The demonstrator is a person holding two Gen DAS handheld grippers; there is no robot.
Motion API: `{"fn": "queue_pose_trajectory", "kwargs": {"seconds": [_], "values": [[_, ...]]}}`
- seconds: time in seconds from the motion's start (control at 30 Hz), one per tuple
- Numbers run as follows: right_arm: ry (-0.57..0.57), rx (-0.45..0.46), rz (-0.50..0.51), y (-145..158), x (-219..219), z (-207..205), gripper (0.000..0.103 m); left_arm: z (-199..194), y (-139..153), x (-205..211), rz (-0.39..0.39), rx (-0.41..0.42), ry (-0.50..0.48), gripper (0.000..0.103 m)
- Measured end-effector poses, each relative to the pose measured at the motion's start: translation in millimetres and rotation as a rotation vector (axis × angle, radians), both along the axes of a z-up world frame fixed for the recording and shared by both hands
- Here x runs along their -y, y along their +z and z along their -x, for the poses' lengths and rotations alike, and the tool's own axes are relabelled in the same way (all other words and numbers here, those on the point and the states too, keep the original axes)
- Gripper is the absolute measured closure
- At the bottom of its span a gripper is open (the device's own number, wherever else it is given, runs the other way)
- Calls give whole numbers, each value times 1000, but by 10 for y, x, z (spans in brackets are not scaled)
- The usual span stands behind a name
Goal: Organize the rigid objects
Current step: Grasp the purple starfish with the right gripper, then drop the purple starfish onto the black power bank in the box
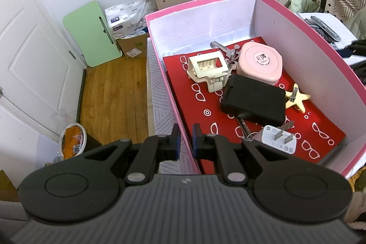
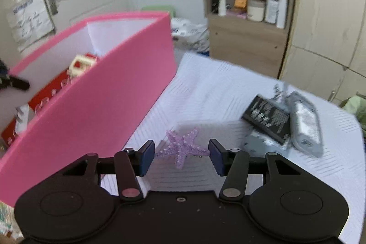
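Pink cardboard box (image 1: 157, 42) being steadied at its near wall by left gripper (image 1: 185, 141), jaws pinching the rim (probably to stop sliding); further right, spread right gripper (image 2: 181, 156) straddling purple plastic starfish (image 2: 180, 149) on white quilted cloth (image 2: 217, 93), not yet clamping.

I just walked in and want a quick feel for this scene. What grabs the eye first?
The bright pink box, with its red patterned floor, holds a black case, a pink round case and a cream clip. Outside it, a purple starfish lies on the white cloth, between the fingers of the open right tool.
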State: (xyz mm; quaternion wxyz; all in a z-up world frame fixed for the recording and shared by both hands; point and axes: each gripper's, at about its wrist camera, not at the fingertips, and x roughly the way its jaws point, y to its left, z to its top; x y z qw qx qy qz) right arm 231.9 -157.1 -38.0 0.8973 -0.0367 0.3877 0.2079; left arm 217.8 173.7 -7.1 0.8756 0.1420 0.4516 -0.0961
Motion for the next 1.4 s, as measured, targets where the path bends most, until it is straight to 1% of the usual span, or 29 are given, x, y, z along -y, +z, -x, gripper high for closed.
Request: {"fn": "queue_pose_trajectory", "kwargs": {"seconds": [0.1,0.17,0.27,0.3,0.4,0.5,0.63,0.7,0.8,0.87,0.9,0.97,1.1,1.13,1.23,1.33,1.4], "values": [[-15,41,-33,208,55,20,46,2,4,-2,10,1,3,94],[-12,80,-48,411,39,62,46,10,3,6,4,6,1,95],[27,111,-80,712,-69,121,45,15,4,13,-2,8,-3,95],[45,104,-92,784,-119,132,45,13,5,10,-2,8,-3,95],[108,-3,-160,870,-342,110,45,5,8,-5,5,2,-7,94],[161,-27,-188,919,-587,120,45,9,2,-7,3,3,-14,94],[218,-79,-216,897,-910,-6,45,11,3,-26,11,4,-16,94],[231,-135,-236,840,-1077,-128,45,14,3,-32,14,4,-17,94],[215,-246,-283,717,-1292,-396,45,24,2,-26,7,8,-23,94],[191,-283,-285,628,-1419,-564,45,23,3,-25,6,9,-25,94],[179,-292,-269,584,-1493,-639,45,21,0,-23,8,9,-25,94],[161,-310,-260,506,-1600,-763,48,15,-2,-27,13,9,-25,94],[157,-405,-281,321,-1722,-920,48,10,2,-44,23,7,-27,93],[155,-407,-280,296,-1744,-927,48,9,3,-49,24,7,-27,93],[129,-361,-269,333,-1699,-860,48,7,4,-49,24,7,-27,93],[145,-313,-288,510,-1510,-724,47,1,3,-54,25,7,-28,93],[157,-261,-290,660,-1331,-575,44,1,3,-54,24,7,-28,93]]}}
